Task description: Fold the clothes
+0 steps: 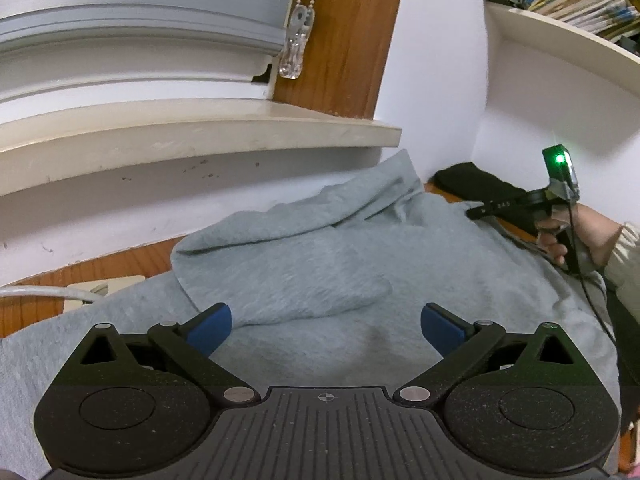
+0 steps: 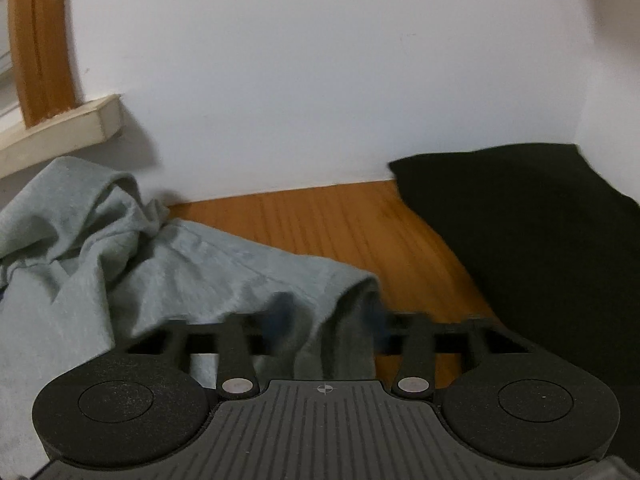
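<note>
A light grey sweatshirt (image 1: 340, 264) lies spread on a wooden table, one sleeve folded across its body. My left gripper (image 1: 326, 326) is open and empty, its blue pads (image 1: 216, 326) hovering just above the body of the garment. In the right wrist view the same grey sweatshirt (image 2: 160, 264) lies bunched at the left. My right gripper (image 2: 328, 320) has a fold of the grey cloth between its blurred fingers; how tight the jaws stand is not clear. The right gripper also shows in the left wrist view (image 1: 500, 206), at the garment's far right edge.
A folded black garment (image 2: 532, 232) lies at the back right against the white wall. A window sill (image 1: 200, 136) overhangs the table at the left. A white power strip and cable (image 1: 88, 292) lie left of the sweatshirt. The bare wooden table (image 2: 320, 220) shows between the garments.
</note>
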{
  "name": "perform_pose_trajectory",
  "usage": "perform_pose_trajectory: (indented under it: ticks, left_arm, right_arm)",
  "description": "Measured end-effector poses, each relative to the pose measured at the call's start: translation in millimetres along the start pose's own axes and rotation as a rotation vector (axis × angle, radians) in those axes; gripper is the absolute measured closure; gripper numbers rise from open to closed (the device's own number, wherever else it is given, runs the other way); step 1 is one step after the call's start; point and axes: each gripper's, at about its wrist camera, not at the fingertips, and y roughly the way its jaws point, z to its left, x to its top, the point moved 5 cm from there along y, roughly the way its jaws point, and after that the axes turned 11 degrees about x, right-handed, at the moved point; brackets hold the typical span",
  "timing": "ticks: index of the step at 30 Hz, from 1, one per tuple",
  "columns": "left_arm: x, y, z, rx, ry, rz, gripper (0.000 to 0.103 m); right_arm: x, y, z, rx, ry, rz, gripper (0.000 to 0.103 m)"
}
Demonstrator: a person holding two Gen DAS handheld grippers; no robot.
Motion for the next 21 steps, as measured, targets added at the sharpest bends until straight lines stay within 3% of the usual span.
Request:
perform_pose_trajectory:
  ticks: [2,5,8,10,11,13,15,18,21]
  left_arm:
    - [-0.3,-0.2,-0.3,0.002,0.003,-0.002,0.002]
    - [-0.8,-0.3,-1.2,0.002,0.011,-0.004,0.001]
    - [-2.3,0.5,-1.3,0.002,0.018,-0.004,0.001]
    - [-3.5,1.3,0.0,-0.001,0.015,-0.003,0.0]
    - [-4.0,1.5,0.5,-0.003,0.013,-0.002,0.0]
    - [-4.3,1.7,0.3,-0.003,0.014,0.003,0.0]
    - [-4.5,2.1,-0.4,-0.004,0.018,0.007,0.0]
    - [-5.0,2.4,-0.3,-0.005,0.018,0.012,0.0]
    - [-5.3,2.1,-2.4,-0.01,0.027,0.015,0.0]
  right_arm:
    - [7.2,-7.4,-7.3,-0.013,-0.028,-0.023,0.098]
    - [27.7,-26.9,-26.1,-0.131,-0.034,-0.108,0.099]
    - [27.9,-24.6,-55.3,-0.238,0.039,-0.046,0.099]
    - [16.9,-7.1,-57.4,-0.258,0.013,0.089,0.096]
    - [13.9,-4.7,-51.7,-0.269,-0.02,0.103,0.096]
    - [14.5,-11.3,-35.6,-0.302,-0.083,0.048,0.081]
    - [16.0,-16.4,-15.8,-0.274,-0.11,-0.007,0.068]
    - [10.6,-17.0,10.3,-0.15,-0.125,-0.056,0.057]
    - [2.9,-6.2,15.8,-0.118,-0.131,-0.031,0.057]
